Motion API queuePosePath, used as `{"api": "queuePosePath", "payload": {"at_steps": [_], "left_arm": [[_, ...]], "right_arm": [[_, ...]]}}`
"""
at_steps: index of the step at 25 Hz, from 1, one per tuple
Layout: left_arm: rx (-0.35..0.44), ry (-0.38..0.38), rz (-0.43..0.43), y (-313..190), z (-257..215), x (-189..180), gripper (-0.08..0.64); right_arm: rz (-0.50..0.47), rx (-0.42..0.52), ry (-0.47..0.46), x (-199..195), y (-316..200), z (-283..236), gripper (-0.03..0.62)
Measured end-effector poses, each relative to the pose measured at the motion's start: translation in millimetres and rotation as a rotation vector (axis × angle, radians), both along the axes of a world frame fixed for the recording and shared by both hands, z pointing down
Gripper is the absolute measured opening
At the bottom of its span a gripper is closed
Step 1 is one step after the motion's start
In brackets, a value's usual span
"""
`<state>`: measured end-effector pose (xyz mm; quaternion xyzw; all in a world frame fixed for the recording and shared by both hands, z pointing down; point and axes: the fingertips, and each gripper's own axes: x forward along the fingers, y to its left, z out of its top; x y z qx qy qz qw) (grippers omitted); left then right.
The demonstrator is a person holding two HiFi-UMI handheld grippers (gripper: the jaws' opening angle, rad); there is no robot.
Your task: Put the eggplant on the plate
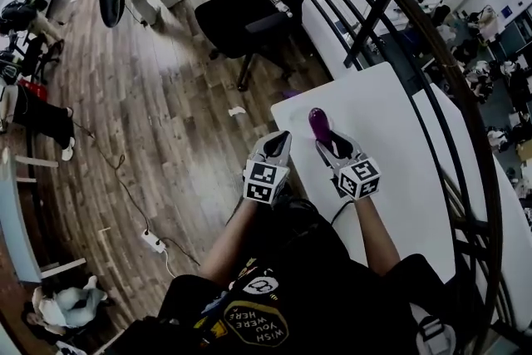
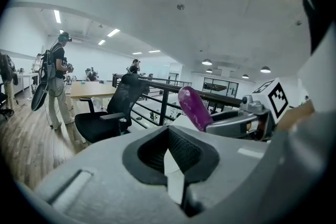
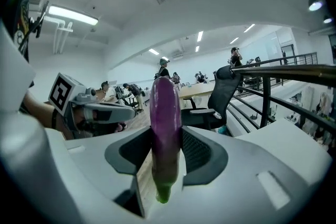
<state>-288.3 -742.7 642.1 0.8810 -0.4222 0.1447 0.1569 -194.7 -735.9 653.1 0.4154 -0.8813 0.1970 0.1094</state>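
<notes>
Eggplant (image 1: pixel 318 122) hangs mid-frame over the white table (image 1: pixel 391 137) in the head view, the left gripper view shows the left gripper (image 2: pixel 173 160) with jaws a little apart and empty, and the right gripper view shows the right gripper (image 3: pixel 164 155) pinching it in the middle, with no plate to be seen yet.

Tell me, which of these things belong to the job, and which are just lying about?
Part of the job:
- eggplant, clamped in the right gripper
- left gripper, empty
- white table
- no plate shows

Just about:
- black office chair
- railing
- power strip and paper scrap on the floor
</notes>
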Motion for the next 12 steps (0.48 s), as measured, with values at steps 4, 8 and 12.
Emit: {"api": "queuePosePath", "payload": {"at_steps": [4,8,12], "left_arm": [[-0.036,-0.022,0.034,-21,27,0,0.005],[-0.073,-0.02,0.059,-36,49,4,0.005],[-0.117,-0.052,0.08,-49,71,4,0.005]], "right_arm": [[-0.031,-0.024,0.127,0,-28,39,0.179],[-0.093,-0.076,0.289,0,-49,86,0.179],[-0.156,-0.153,0.428,6,-66,134,0.179]]}}
